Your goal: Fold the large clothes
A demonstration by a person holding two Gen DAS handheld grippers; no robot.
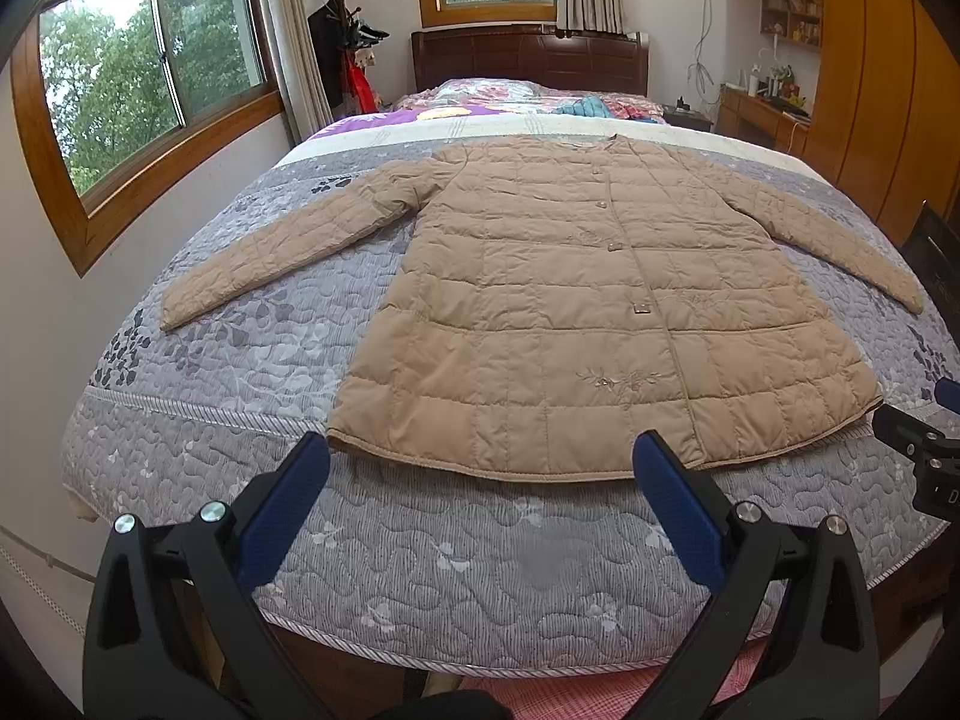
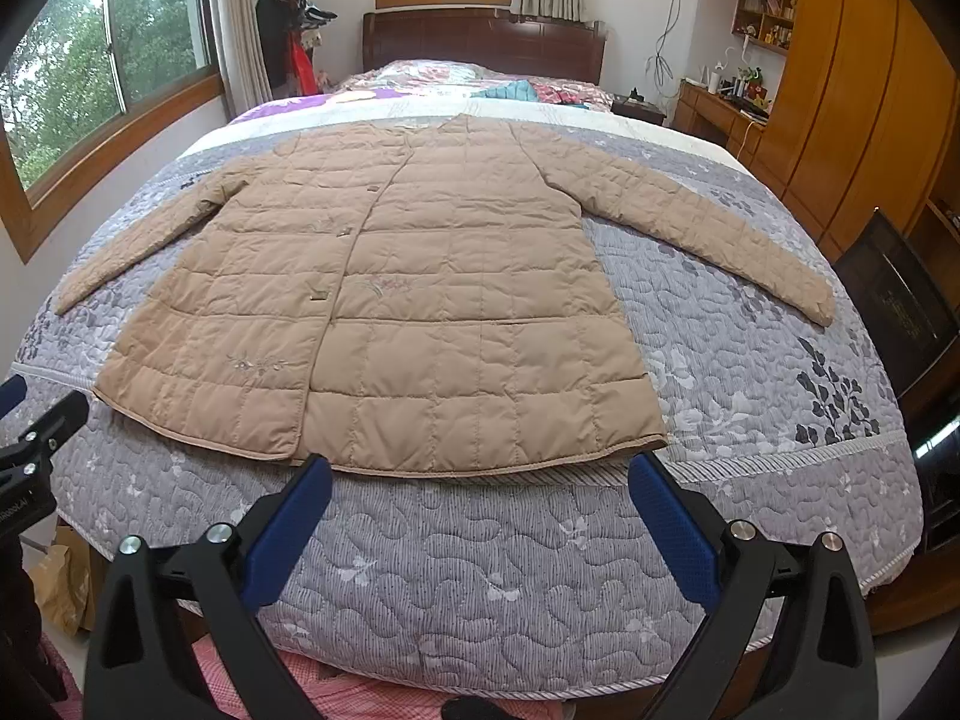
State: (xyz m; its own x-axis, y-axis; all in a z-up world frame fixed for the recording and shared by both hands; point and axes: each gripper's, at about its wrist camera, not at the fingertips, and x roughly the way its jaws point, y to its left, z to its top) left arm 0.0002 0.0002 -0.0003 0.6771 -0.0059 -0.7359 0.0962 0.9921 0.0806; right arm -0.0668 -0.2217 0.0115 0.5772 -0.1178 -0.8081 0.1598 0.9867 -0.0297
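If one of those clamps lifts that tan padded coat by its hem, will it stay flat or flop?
The quilted coat will probably flop and drape, since it lies limp on the bed. Its puffy stitched squares suggest it is light for its size. The spread sleeves would likely dangle.

Bed: your grey leaf-print quilt [image 1: 456, 558] covers it.
Headboard [image 1: 528, 57]: dark wood.
Coat rack [image 2: 291, 24]: by the window [image 1: 150, 72].
Wardrobe [image 2: 852, 90]: right wall.
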